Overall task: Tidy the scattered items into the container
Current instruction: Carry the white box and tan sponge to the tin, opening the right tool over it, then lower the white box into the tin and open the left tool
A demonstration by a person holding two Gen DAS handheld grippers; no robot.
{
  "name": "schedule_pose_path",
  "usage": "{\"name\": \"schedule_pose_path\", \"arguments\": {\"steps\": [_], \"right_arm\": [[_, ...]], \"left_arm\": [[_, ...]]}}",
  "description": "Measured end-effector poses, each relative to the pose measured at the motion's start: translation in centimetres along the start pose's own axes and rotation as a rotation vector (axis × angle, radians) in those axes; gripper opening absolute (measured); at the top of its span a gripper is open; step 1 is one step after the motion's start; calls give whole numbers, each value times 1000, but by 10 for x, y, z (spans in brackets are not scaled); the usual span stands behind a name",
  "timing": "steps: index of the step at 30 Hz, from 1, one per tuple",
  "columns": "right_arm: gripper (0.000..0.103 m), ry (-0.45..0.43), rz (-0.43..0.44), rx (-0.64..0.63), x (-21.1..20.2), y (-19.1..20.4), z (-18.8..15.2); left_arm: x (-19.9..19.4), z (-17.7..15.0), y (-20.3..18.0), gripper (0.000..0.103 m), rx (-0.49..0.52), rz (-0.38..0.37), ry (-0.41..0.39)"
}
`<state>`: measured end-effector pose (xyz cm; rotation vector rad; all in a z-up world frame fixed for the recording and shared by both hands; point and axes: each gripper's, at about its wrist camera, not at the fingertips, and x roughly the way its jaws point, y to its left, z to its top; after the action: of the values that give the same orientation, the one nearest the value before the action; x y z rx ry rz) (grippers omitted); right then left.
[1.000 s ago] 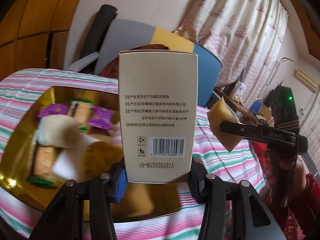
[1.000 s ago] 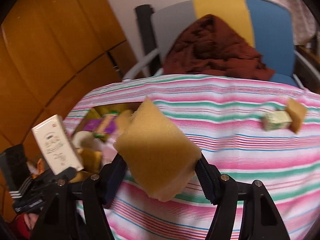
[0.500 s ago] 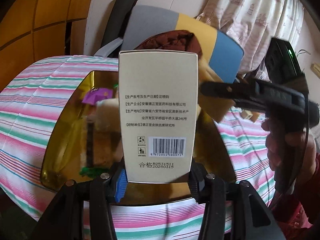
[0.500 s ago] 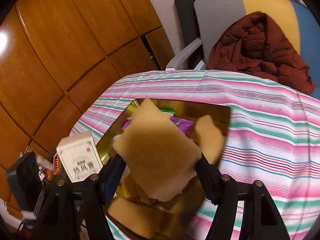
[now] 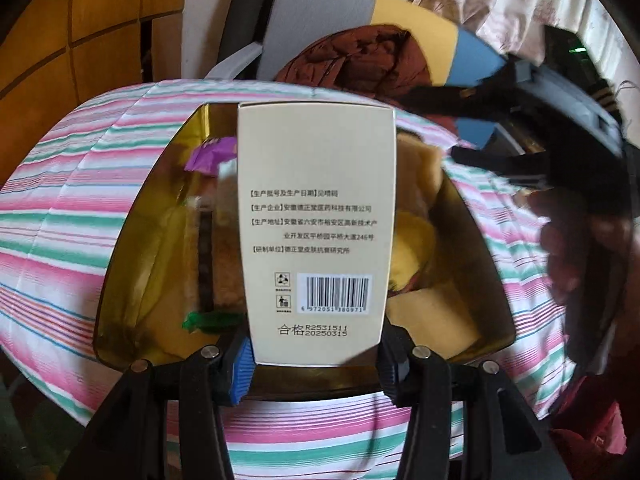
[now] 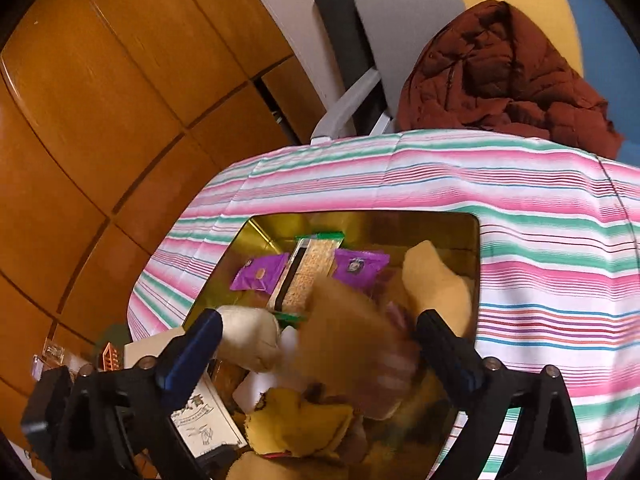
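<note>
Over the gold container (image 6: 256, 228), the right gripper (image 6: 320, 332) is opening off a sponge (image 6: 352, 344); the left gripper (image 5: 316, 356) clamps a box (image 5: 316, 224).

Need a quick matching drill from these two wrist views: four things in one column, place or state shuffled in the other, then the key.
Things
1. beige carton
2. yellow sponge
3. purple packets
4. brown jacket

Place or state
A. draped on the chair beyond the table
B. clamped in the left claw
C. lying flat in the gold tin
D. blurred, loose between the opening jaws of the right claw

Pairs: 1-B, 2-D, 3-C, 4-A
</note>
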<state>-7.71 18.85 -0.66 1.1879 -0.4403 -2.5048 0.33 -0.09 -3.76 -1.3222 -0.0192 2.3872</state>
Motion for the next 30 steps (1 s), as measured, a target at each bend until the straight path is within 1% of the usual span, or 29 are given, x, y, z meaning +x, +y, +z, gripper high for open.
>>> {"name": "schedule_pose_path", "arguments": {"steps": [3, 6, 9, 11, 12, 15, 16, 19, 21, 22, 25, 26, 30], "right_arm": [[99, -9, 11, 7, -8, -1, -3], [99, -11, 62, 14, -16, -1, -8], [99, -17, 85, 9, -23, 1, -17], [99, -14, 89, 6, -25, 3, -21], [99, -14, 94, 5, -26, 3, -24], [99, -15, 101, 5, -29, 4, -32], [99, -16, 106, 7, -30, 4, -34], [99, -17, 113, 17, -33, 2, -38], [99, -16, 118, 22, -35, 0, -40], [99, -16, 118, 24, -36, -1, -42], [99, -21, 120, 25, -41, -3, -44], [99, -24, 116, 24, -43, -5, -44], [99, -30, 100, 22, -50, -11, -45]], "left_arm": [[1, -1, 3, 50, -18, 30, 22], [-3, 3, 3, 52, -33, 28, 10], [-10, 7, -1, 55, -15, 29, -3], [-17, 10, -2, 55, -11, 42, -26], [-22, 11, -1, 55, -20, 43, -54], [-37, 15, 9, 54, -77, 12, -141], [-41, 16, 11, 54, -92, 11, -154], [-46, 17, 16, 52, -115, 51, -186], [-45, 18, 18, 48, -127, 59, -186], [-45, 18, 19, 48, -136, 66, -186], [-46, 17, 21, 48, -153, 47, -191], [-45, 18, 21, 50, -160, 43, -193], [-42, 15, 13, 50, -168, -2, -193]]}}
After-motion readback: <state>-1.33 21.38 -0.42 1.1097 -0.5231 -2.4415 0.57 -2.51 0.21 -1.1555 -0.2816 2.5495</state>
